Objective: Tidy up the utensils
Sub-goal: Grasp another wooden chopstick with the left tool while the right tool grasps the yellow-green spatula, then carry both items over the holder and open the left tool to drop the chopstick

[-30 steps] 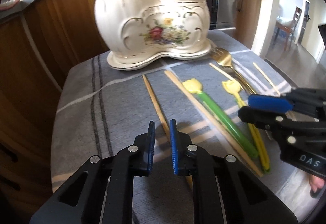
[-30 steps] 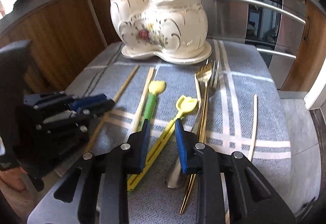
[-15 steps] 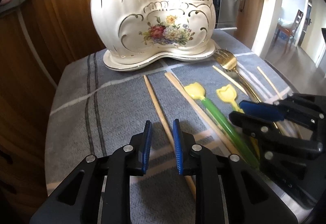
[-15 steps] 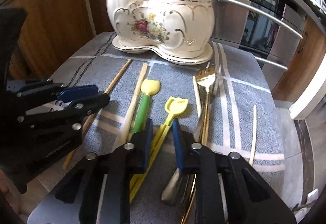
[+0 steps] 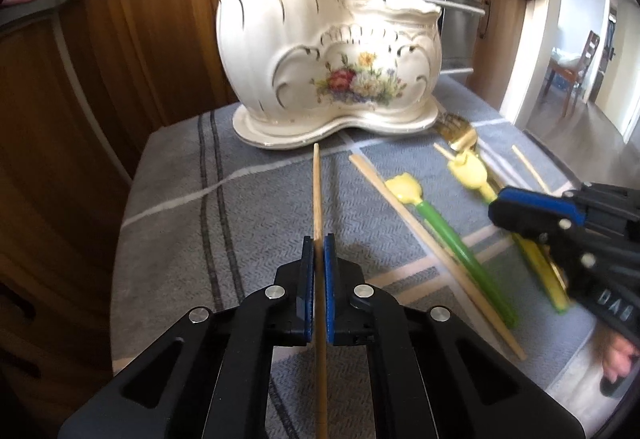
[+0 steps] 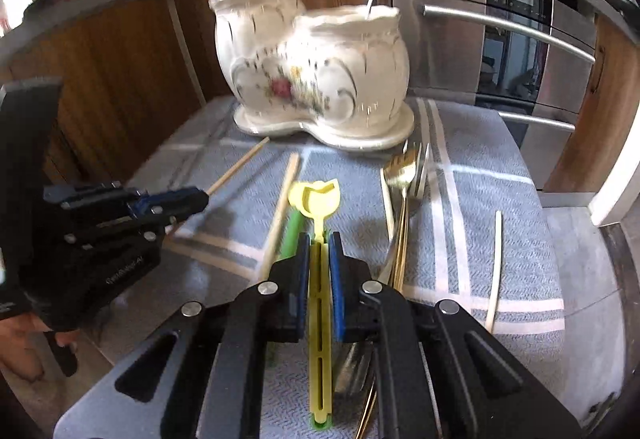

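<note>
My left gripper point(image 5: 319, 239) is shut on a wooden chopstick point(image 5: 317, 191), which points straight ahead with its tip near the base of the white flowered ceramic holder point(image 5: 320, 71). My right gripper point(image 6: 319, 237) is shut on the handle of a yellow tulip-headed utensil point(image 6: 316, 195), whose head sits over the green-handled one point(image 6: 294, 227). In the left wrist view the right gripper point(image 5: 496, 203) is at the right with the yellow head point(image 5: 468, 171) ahead of it. The left gripper point(image 6: 200, 199) shows at the left of the right wrist view.
On the grey striped cloth point(image 5: 180, 199) lie a flat wooden stick point(image 5: 400, 207), the green utensil point(image 5: 452, 235), gold and silver cutlery point(image 6: 400, 175) and a thin pale stick point(image 6: 494, 271). The holder point(image 6: 320, 79) has a stick and a flower-topped utensil in it. Wooden cabinets and an oven stand behind.
The left jaws closed on the chopstick, which now lines up with the gripper. The right jaws closed on the yellow utensil, and its head shifted forward over the green one.
</note>
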{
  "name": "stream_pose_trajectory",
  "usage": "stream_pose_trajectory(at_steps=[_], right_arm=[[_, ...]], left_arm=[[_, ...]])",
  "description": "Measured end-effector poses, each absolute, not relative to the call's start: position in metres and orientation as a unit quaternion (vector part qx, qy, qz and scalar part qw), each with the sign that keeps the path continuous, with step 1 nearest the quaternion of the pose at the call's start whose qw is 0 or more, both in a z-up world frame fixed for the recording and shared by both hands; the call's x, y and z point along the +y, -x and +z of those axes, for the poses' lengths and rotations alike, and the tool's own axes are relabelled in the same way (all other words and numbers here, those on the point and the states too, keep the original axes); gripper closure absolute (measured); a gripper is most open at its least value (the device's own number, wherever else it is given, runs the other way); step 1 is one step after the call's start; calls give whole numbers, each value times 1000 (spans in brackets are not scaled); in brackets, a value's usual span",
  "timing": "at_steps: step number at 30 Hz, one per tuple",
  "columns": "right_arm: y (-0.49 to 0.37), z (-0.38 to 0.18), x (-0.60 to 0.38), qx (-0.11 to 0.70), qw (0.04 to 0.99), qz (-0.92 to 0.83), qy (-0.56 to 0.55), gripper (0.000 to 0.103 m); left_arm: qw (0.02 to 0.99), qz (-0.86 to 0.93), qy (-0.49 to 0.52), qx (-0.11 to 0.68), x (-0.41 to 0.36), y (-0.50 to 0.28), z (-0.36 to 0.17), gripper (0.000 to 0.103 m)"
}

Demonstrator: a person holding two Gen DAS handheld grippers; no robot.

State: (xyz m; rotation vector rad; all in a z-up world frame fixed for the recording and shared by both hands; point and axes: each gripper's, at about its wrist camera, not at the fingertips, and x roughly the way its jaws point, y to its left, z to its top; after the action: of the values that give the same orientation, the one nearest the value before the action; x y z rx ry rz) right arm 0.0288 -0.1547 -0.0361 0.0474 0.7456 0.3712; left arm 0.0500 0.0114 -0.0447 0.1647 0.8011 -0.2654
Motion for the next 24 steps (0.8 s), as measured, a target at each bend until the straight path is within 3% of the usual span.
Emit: stream_pose_trajectory(at_steps=[10,17,24], right_arm=[[-28,0,-164,285,941,179,-31,93],[-44,41,-166,212,960,177,-43,93],[-72,76,-171,153,969,181,-76,93]], left_arm=[[925,-144,-86,342,10,-36,-19,98],[956,-153,-63,242,20,-21,19,98],[969,-148,-40,195,30,-34,49,98]])
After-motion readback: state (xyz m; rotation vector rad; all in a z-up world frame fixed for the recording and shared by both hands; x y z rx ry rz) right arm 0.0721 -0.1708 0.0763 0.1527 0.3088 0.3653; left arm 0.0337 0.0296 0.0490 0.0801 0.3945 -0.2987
